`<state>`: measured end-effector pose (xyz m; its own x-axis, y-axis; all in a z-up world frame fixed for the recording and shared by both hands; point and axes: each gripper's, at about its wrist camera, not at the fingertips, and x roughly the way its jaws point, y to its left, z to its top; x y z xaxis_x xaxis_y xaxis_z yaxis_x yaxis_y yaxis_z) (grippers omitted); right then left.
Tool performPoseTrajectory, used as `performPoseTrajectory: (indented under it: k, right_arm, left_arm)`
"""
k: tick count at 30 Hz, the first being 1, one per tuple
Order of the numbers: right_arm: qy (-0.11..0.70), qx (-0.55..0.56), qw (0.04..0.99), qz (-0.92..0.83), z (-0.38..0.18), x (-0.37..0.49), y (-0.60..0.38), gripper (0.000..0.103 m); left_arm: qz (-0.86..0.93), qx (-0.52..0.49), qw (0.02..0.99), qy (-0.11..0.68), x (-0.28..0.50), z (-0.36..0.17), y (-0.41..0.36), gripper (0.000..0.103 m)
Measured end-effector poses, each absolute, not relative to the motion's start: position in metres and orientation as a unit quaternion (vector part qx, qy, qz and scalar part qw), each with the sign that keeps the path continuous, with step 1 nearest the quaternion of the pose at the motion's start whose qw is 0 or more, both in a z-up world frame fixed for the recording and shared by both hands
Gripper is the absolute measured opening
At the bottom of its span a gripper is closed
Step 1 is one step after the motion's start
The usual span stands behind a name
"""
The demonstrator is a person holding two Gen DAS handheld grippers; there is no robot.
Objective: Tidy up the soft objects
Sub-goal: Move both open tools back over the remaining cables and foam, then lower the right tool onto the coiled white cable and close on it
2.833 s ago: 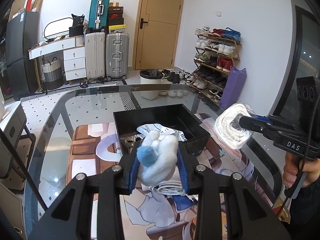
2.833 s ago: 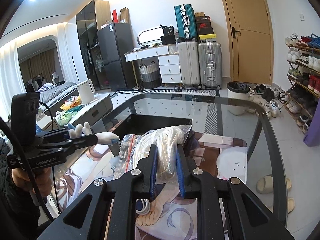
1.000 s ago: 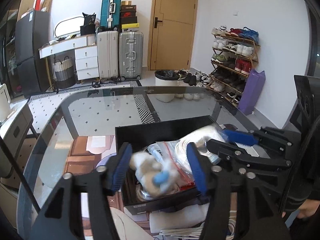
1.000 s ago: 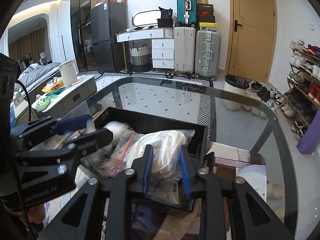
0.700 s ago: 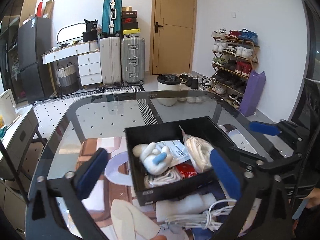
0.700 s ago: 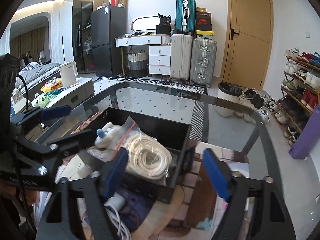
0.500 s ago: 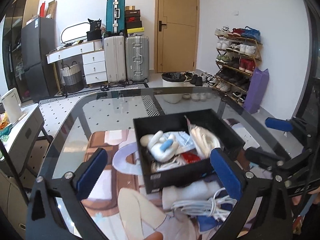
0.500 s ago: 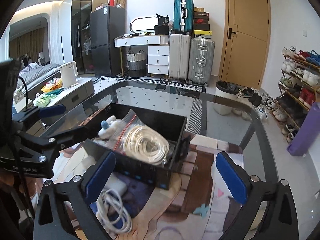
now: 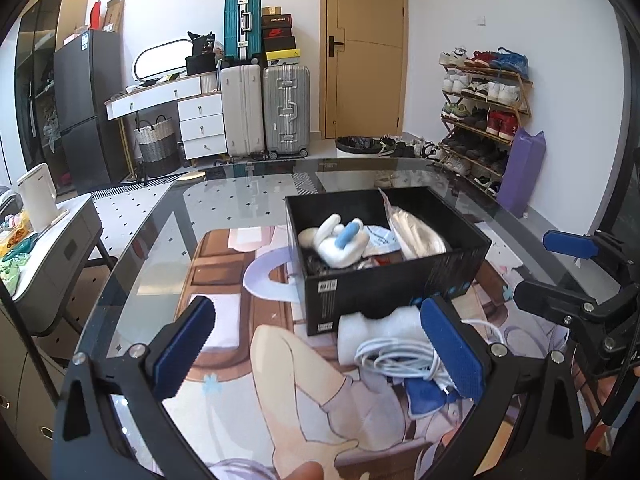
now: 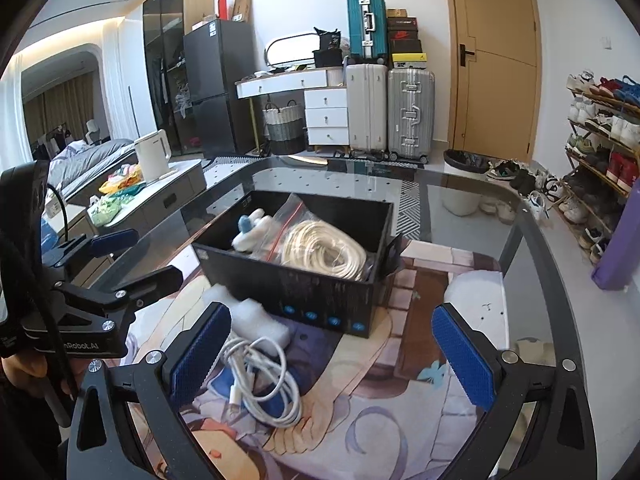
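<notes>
Plush toy (image 9: 338,240) lying flat in box (image 9: 384,288)

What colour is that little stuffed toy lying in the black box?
The stuffed toy is white with a light blue patch, clearest in the left wrist view.

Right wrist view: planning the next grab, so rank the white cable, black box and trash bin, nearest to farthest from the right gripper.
1. White cable, by the left finger of the right gripper.
2. Black box, straight ahead on the table.
3. Trash bin, on the floor beyond the table.
</notes>
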<state>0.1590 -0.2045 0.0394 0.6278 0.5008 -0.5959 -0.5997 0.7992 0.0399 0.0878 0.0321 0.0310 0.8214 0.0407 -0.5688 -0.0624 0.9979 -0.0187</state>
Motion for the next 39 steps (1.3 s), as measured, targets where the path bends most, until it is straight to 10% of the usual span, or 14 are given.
performPoseTrajectory:
  k: [39]
  right_arm:
    - [0.380,-0.104,0.857,0.331,-0.014,0.163,-0.177,0.102]
  left_arm:
    - [0.051,-0.029,0.944,0.326,0.084,0.006,0.043,0.103]
